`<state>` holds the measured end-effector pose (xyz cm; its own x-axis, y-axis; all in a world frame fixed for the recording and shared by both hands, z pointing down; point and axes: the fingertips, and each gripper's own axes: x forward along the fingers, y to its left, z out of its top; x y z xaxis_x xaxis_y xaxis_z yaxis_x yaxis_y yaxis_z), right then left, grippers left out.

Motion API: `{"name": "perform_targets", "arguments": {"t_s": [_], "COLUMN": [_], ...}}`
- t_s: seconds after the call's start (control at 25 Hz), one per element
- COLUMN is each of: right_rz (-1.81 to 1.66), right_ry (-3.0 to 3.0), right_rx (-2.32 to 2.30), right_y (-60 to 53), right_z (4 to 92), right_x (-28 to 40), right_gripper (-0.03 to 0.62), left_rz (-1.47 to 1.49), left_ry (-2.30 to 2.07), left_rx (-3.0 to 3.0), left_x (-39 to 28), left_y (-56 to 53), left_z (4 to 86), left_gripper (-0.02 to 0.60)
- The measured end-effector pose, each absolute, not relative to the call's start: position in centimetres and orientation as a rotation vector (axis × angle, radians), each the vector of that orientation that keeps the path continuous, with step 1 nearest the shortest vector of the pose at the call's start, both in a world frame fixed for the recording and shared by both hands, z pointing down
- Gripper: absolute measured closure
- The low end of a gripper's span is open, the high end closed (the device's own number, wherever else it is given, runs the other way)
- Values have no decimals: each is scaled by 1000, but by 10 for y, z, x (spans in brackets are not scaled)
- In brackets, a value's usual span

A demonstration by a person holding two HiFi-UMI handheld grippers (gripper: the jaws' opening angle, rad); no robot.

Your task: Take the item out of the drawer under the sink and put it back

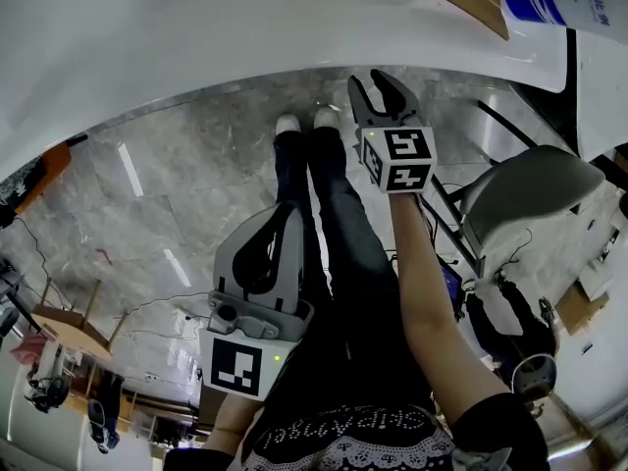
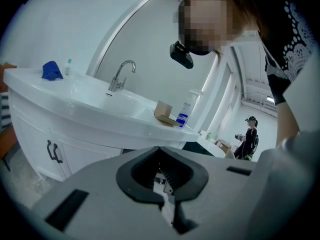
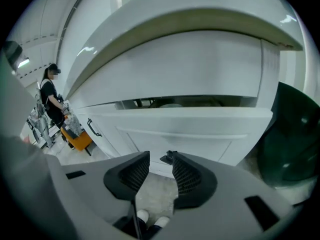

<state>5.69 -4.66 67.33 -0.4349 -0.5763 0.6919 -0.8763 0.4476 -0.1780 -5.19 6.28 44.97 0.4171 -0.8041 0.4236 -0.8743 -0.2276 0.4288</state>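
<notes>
In the right gripper view the white drawer [image 3: 190,129] under the sink stands slightly out, with a dark gap [image 3: 170,103] along its top. What lies inside is too dim to make out. Its black handle [image 3: 168,158] sits just beyond the tips of my right gripper [image 3: 160,176], which is open and empty. In the head view the right gripper [image 1: 368,78] points at the sink's underside. My left gripper [image 1: 287,216] hangs lower by the person's legs, shut on nothing. The left gripper [image 2: 160,151] faces the white sink [image 2: 100,101] from the side.
On the sink top stand a faucet [image 2: 122,74], a blue cloth [image 2: 51,70], a cardboard box [image 2: 163,111] and a bottle [image 2: 186,111]. A cabinet door with a black handle [image 3: 94,128] is left of the drawer. A grey chair [image 1: 530,189] stands at the right.
</notes>
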Motion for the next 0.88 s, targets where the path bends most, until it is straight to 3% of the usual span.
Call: {"name": "perform_targets", "arguments": {"t_s": [0.24, 0.88], "right_rz": [718, 814], "right_ry": [-2122, -2079], "right_rx": [1183, 1239], "right_y": [-60, -73], "right_z": [697, 720], "right_x": [54, 50], "right_gripper": [419, 420], "left_rz": [160, 173], "left_ry": [-1422, -1387], "left_rx": [2039, 2019], "left_x": [-54, -48], "left_y": [66, 62], "left_z": [455, 462], "left_gripper": [577, 577]}}
